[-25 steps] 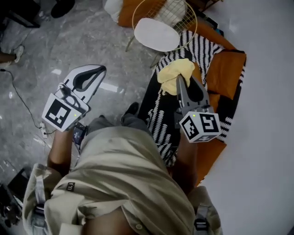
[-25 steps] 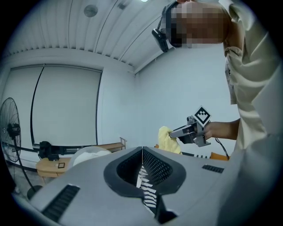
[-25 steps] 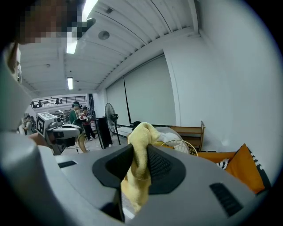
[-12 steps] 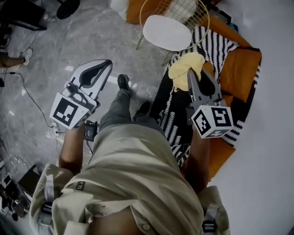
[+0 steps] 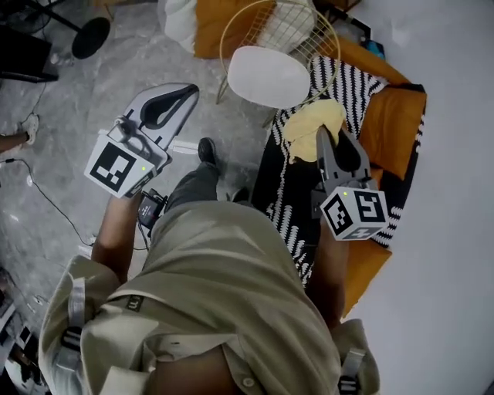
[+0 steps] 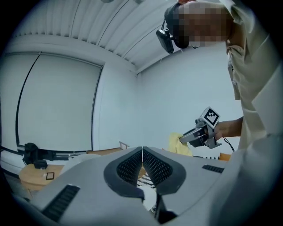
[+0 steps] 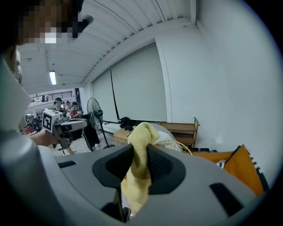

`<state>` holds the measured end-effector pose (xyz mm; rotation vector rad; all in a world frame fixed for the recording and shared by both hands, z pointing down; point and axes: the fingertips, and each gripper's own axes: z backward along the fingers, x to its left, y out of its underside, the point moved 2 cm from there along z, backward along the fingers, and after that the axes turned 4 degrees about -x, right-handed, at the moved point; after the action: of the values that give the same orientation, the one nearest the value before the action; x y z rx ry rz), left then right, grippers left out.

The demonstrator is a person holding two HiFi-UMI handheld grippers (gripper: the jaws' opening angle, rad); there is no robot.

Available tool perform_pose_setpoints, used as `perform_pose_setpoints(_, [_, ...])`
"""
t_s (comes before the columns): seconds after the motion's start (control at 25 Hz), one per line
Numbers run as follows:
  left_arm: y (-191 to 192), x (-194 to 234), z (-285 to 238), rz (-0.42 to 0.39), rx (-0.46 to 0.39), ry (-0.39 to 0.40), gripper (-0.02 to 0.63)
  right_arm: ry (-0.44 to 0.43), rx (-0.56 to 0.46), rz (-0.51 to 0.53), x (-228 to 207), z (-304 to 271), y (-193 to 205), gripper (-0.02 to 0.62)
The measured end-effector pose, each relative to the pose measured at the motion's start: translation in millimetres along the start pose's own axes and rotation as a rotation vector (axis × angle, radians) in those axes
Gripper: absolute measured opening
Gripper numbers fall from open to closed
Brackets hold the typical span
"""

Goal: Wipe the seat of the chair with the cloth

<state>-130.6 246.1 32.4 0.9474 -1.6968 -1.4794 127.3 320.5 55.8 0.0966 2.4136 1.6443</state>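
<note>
A gold wire chair with a white oval seat [image 5: 268, 75] stands ahead of me on the grey floor. My right gripper [image 5: 330, 137] is shut on a yellow cloth [image 5: 311, 129], held in the air just to the right of the seat, over a striped blanket. In the right gripper view the cloth [image 7: 140, 164] hangs pinched between the jaws, and the chair's wire back [image 7: 173, 146] shows beyond. My left gripper [image 5: 181, 94] is shut with nothing in it, raised to the left of the chair. In the left gripper view its jaws [image 6: 142, 155] meet, and the cloth [image 6: 178, 144] shows in the distance.
An orange sofa [image 5: 395, 116] with a black-and-white striped blanket [image 5: 287, 193] runs along the white wall on the right. A white cushion [image 5: 179, 18] lies behind the chair. A black fan base [image 5: 92, 35] stands at the far left. Cables [image 5: 42, 193] trail over the floor.
I have stepped forward, so the chair and sofa have shifted in view. Both grippers keep their poses, and the cloth stays in the right one.
</note>
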Motion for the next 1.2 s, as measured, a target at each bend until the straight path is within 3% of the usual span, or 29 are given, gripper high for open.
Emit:
perform_pose_setpoints(0.32, [-4,64,-32,0.000,-0.028,0.071,0.020,0.071,-0.017,-0.016,2,-62,-19,0.104])
perform_pose_setpoints(0.52, [-18,109,-50,-0.008,-0.098,0.081,0.020,0.080,-0.003,-0.010,3,-108,-36,0.104])
perform_pose_setpoints(0.64, [-6,128,-49,0.027,-0.043,0.073,0.020,0.083,0.003,-0.007,4,-128,-43,0.104])
perform_pose_setpoints(0.96, [16,158,-85,0.041,-0.047,0.067,0.020,0.082,0.048,-0.016,-25,-179,-34,0.104])
perform_pose_setpoints(1.2, [33,167,-113,0.055,0.023,-0.008,0.021,0.018,0.090,-0.070,-62,-227,-13,0.104])
